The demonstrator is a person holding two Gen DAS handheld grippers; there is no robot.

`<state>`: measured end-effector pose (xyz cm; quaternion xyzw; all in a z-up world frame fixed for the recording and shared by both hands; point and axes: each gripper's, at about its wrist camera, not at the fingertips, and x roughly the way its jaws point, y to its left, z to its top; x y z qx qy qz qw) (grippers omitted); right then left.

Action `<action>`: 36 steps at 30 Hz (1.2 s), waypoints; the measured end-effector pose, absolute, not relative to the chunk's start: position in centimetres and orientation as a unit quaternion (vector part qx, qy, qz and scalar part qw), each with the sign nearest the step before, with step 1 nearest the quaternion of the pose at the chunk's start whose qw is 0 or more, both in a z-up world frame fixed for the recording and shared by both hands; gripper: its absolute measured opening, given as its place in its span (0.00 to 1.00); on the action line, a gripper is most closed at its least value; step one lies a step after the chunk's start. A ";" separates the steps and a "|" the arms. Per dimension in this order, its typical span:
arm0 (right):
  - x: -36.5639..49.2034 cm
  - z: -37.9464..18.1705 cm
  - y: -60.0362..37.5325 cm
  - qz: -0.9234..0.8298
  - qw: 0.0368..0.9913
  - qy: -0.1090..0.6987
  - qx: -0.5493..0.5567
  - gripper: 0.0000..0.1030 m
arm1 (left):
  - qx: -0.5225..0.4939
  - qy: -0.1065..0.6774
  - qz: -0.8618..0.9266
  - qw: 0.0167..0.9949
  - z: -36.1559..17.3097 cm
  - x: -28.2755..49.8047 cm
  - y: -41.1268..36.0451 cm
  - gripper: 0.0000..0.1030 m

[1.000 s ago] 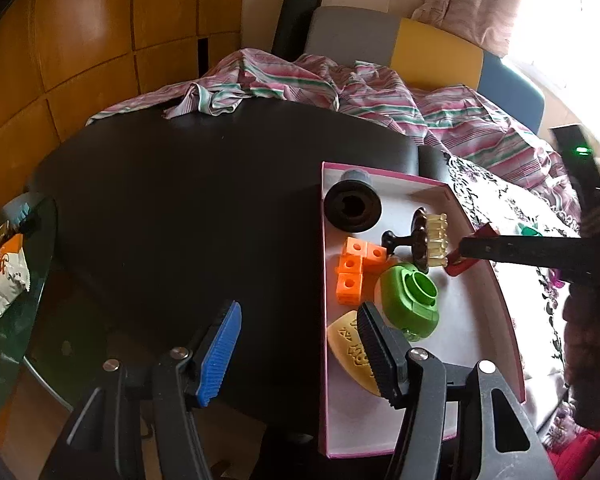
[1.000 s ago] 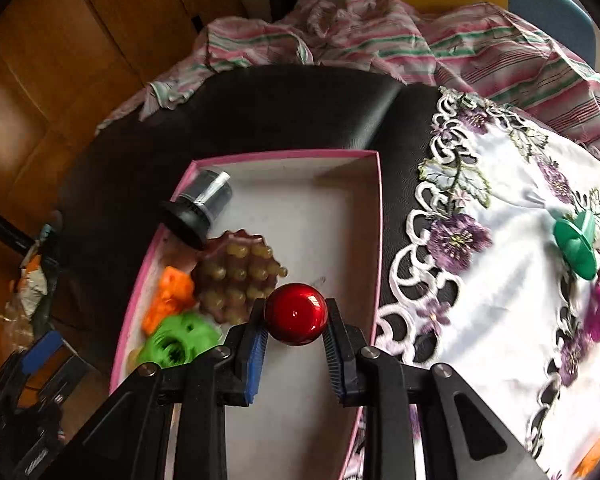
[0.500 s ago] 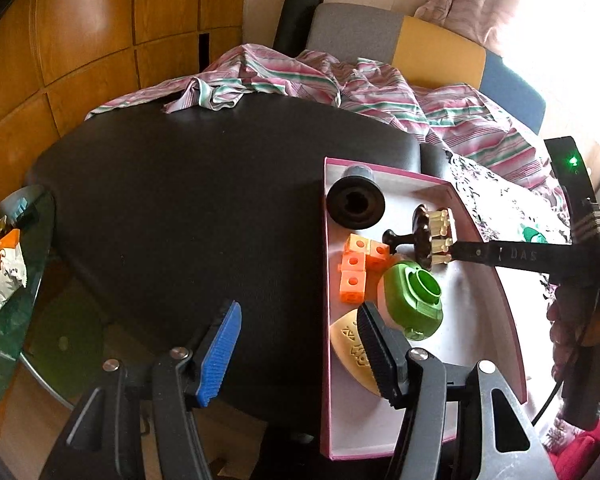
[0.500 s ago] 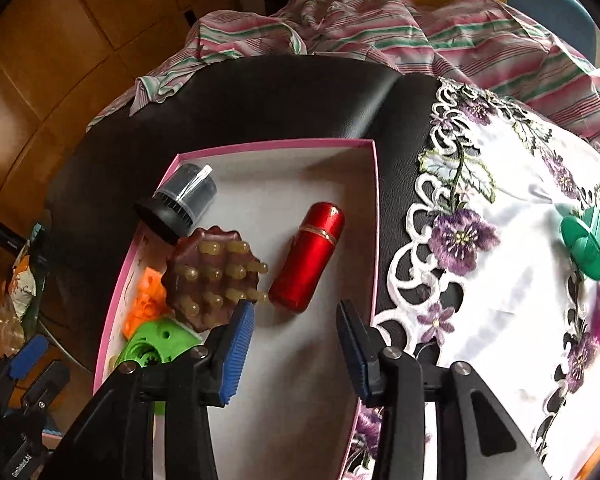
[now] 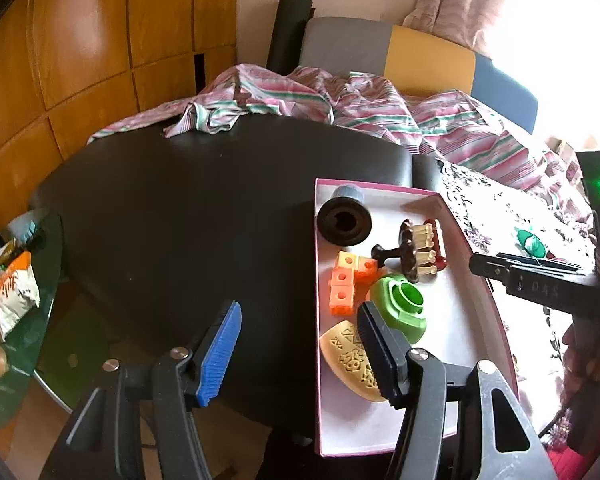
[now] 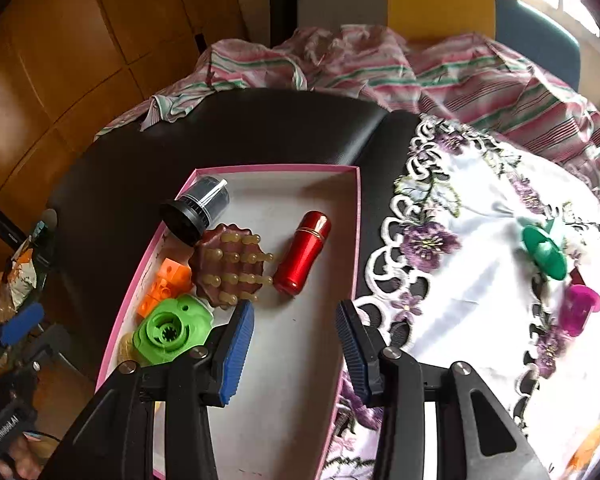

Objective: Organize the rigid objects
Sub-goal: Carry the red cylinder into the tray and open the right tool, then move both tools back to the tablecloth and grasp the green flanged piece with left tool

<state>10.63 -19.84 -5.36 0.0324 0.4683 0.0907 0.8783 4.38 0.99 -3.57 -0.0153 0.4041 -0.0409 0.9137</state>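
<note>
A pink-rimmed white box (image 6: 356, 216) (image 5: 476, 320) lies on the black table. In it are a red metal cylinder (image 6: 302, 254), a brown massage brush (image 6: 230, 268) (image 5: 414, 250), a black cap (image 6: 196, 208) (image 5: 344, 220), orange blocks (image 5: 346, 282), a green plastic part (image 6: 170, 334) (image 5: 400, 306) and a yellow soap-like piece (image 5: 352, 360). My right gripper (image 6: 296, 344) is open and empty, above the box's near part, short of the red cylinder. My left gripper (image 5: 300, 344) is open and empty over the box's left edge. A green spinning top (image 6: 544, 252) and a magenta cup (image 6: 578, 308) lie on the white embroidered cloth (image 6: 480, 240).
A striped cloth (image 5: 340, 100) is heaped at the table's far side before a grey-yellow-blue chair (image 5: 420, 56). A glass side table with snack bags (image 5: 12, 292) stands low at the left. Wooden wall panels (image 5: 80, 40) rise behind.
My right gripper opened and let go of the red cylinder, which now lies in the box. The gripper has drawn back from it. The left gripper has hardly moved.
</note>
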 end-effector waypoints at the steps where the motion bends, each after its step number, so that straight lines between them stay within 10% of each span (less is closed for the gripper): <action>1: 10.3 -5.2 -20.1 0.089 0.880 0.465 0.032 0.42 | -0.013 0.403 -0.042 0.914 -3.5 4.4 0.8 0.60; 36: 6.8 -2.0 -39.9 -0.098 0.904 0.409 0.079 0.42 | 0.061 0.385 -0.141 0.910 -1.4 4.4 -8.7 0.66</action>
